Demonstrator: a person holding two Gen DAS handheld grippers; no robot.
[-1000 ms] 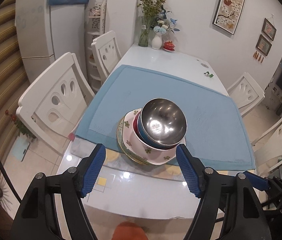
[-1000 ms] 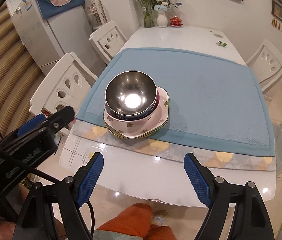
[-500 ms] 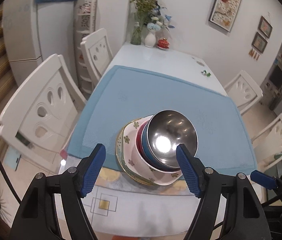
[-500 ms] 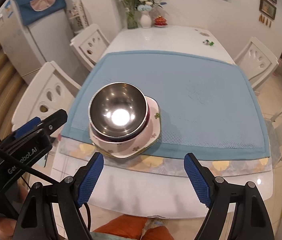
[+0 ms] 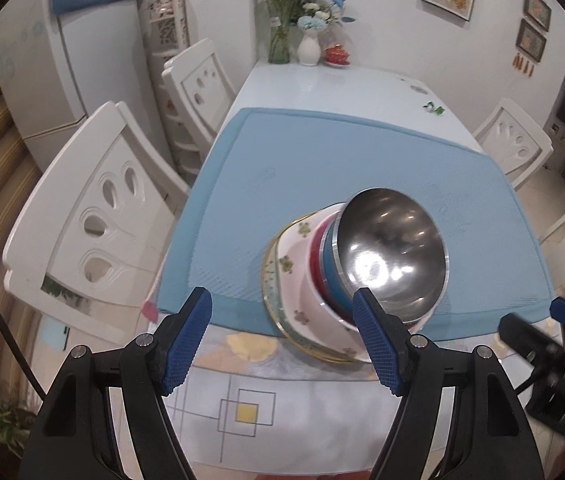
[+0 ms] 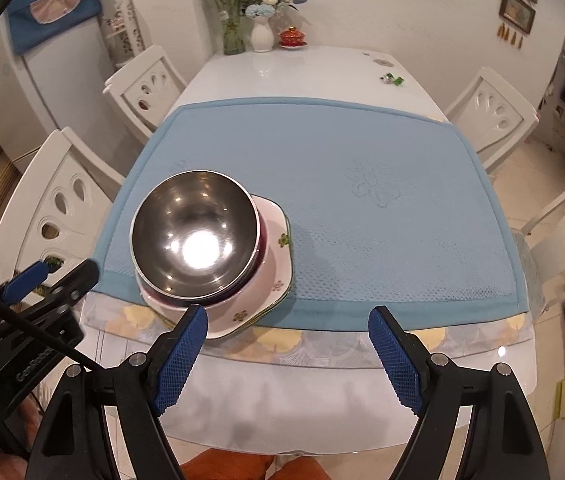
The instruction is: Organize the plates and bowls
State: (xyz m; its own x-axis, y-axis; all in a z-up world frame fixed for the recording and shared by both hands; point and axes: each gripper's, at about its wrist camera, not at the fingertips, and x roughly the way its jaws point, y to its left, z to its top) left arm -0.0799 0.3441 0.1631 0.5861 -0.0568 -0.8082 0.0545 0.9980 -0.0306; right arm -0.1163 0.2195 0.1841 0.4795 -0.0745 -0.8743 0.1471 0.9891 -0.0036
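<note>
Above table (image 6: 322, 80), left gripper (image 5: 282, 342) and right gripper (image 6: 288, 356) hover, jaws spread, empty.

The left gripper (image 5: 284, 338) is held above the near table edge, its blue-padded fingers (image 5: 186, 336) spread wide and empty. The right gripper (image 6: 288, 354) is likewise held aloft beside it, fingers (image 6: 394, 360) parted, nothing gripped.

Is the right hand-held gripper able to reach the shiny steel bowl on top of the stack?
Probably yes: the right hand-held gripper is open, and nothing covers the shiny steel bowl.
</note>
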